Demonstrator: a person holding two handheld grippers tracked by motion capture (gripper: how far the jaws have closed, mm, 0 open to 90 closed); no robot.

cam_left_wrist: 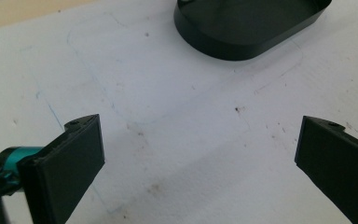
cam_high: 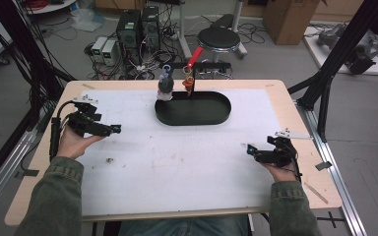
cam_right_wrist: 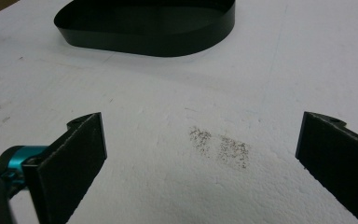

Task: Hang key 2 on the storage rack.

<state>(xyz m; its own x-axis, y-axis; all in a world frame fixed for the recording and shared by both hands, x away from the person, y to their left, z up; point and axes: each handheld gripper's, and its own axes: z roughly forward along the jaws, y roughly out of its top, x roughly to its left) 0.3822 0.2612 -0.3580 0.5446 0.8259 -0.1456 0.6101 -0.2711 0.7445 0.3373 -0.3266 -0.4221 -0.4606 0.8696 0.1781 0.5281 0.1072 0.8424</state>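
You've got both grippers parked low at the flanks of the bench (cam_high: 128, 84), left gripper (cam_high: 112, 130) and right gripper (cam_high: 252, 150) each wide open and empty, likely a ready stance aimed at the black oval tray (cam_high: 216, 118) sitting mid-bench toward the far edge. The high view gives you the small figure (cam_high: 165, 86) and red-handled piece (cam_high: 192, 69) at the tray's far rim; your gripper views catch grey smudges (cam_right_wrist: 221, 147) on the white sheet instead.

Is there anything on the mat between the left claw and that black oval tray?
Nothing visible. In the left gripper view, bare white mat with a few small stains runs from the open left claw up to the black tray.
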